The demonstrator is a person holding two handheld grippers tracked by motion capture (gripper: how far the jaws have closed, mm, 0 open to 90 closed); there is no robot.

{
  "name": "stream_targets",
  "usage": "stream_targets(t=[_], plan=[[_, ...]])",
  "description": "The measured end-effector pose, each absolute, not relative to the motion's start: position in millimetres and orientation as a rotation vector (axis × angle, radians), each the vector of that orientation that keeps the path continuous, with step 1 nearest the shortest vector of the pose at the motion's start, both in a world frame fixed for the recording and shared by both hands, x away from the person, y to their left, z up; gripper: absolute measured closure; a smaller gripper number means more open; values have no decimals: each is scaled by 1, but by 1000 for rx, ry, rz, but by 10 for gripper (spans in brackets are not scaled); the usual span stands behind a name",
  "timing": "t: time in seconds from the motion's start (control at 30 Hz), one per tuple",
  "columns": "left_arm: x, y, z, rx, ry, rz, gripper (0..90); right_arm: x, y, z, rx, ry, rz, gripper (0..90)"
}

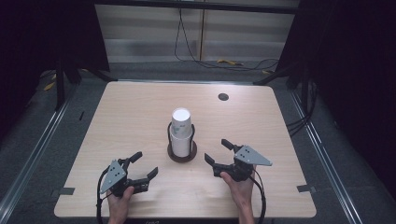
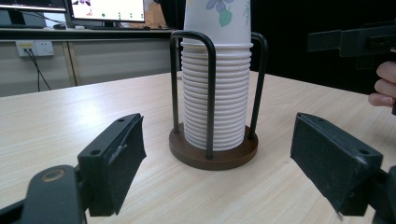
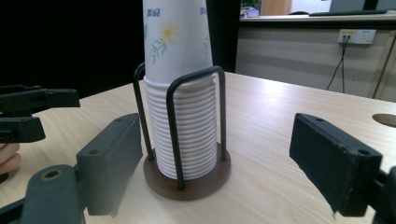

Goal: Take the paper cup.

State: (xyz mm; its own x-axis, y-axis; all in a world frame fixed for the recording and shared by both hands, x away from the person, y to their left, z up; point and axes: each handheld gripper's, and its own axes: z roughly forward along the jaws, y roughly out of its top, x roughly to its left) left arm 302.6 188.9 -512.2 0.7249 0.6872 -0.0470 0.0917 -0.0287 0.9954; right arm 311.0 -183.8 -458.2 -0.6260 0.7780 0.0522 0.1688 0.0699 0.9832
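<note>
Well, I had my left gripper spread wide, jaws well apart and holding nothing, low over the near left of the table. My right gripper was just as wide and empty, near the front right. Between them, a little farther back, stood the stack of paper cups (white, with a flower print on the top one) upright inside its black wire holder on a round brown base; neither gripper touched it. In the left gripper view the cups sat dead ahead between my jaws. The wooden tabletop had a small round hole near its far edge. Beyond lay grey floor, loose cables and dark curtains.
</note>
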Motion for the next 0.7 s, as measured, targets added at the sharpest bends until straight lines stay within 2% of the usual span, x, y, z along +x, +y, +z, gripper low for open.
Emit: stream_targets(t=[0.37, 0.5, 0.7], plan=[[302, 188, -512, 1546, 661, 532, 175, 327, -171, -442, 894, 1969, 1629, 169], [302, 189, -512, 1549, 658, 534, 175, 332, -165, -436, 869, 2011, 1641, 210], [303, 189, -512, 1547, 657, 529, 175, 343, -159, -430, 856, 2059, 1636, 210]])
